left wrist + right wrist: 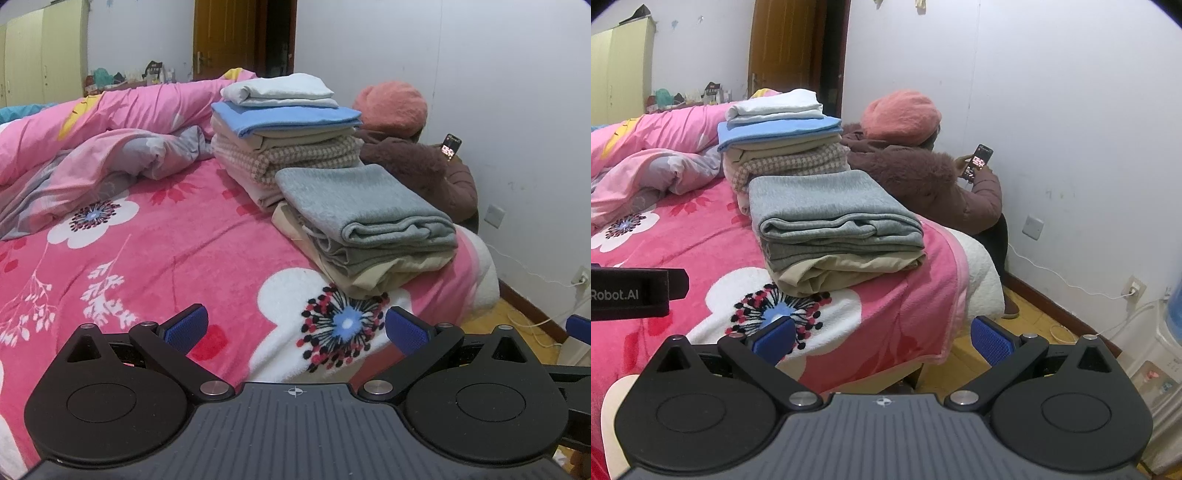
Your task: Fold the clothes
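Both grippers held spread wide, nothing gripped: left gripper (295,328) over pink flowered blanket (192,254), right gripper (882,334) at bed's corner edge. Grey folded garment (364,206) laid on beige folded garment (373,275), pile seen ahead of left gripper, slightly right; ahead and left of right gripper. Rolled fold edge turned toward grippers, long axis run away toward taller stack (284,136) just behind. Rumpled quilt (110,133) seen far left. Person in pink hat (901,118) seated beyond bed, phone (979,160) held.
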Motion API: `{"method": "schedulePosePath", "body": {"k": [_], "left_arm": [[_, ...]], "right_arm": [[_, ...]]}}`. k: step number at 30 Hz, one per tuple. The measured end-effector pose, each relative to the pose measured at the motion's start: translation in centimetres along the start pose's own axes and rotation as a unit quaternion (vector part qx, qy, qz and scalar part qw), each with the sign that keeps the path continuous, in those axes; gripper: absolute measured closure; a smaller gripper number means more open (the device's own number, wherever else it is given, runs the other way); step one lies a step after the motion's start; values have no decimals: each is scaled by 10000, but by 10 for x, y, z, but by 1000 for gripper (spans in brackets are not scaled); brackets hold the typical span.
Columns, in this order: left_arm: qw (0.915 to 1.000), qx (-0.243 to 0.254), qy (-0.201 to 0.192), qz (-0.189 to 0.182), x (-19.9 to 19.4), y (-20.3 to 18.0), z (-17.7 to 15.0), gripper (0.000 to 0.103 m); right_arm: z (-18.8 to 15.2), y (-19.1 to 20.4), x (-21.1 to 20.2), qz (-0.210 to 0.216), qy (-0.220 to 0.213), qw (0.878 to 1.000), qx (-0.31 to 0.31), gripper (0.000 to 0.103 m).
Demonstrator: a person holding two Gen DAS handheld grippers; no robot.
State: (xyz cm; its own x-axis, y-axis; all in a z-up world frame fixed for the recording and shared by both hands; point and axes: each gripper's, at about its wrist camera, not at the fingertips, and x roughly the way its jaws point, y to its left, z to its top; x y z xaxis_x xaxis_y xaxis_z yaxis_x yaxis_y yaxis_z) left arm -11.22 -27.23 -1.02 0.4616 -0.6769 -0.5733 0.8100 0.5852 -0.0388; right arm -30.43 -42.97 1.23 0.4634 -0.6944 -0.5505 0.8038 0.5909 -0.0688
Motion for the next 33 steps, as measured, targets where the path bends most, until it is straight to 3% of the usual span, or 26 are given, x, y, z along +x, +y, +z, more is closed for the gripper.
{"method": "schedulePosePath", "body": {"k": [33], "left_arm": [[10000,-14,81,2,2,-4,-5,0]], "right_arm": [[-3,-3,0,-44,86,10000,10,0]]}}
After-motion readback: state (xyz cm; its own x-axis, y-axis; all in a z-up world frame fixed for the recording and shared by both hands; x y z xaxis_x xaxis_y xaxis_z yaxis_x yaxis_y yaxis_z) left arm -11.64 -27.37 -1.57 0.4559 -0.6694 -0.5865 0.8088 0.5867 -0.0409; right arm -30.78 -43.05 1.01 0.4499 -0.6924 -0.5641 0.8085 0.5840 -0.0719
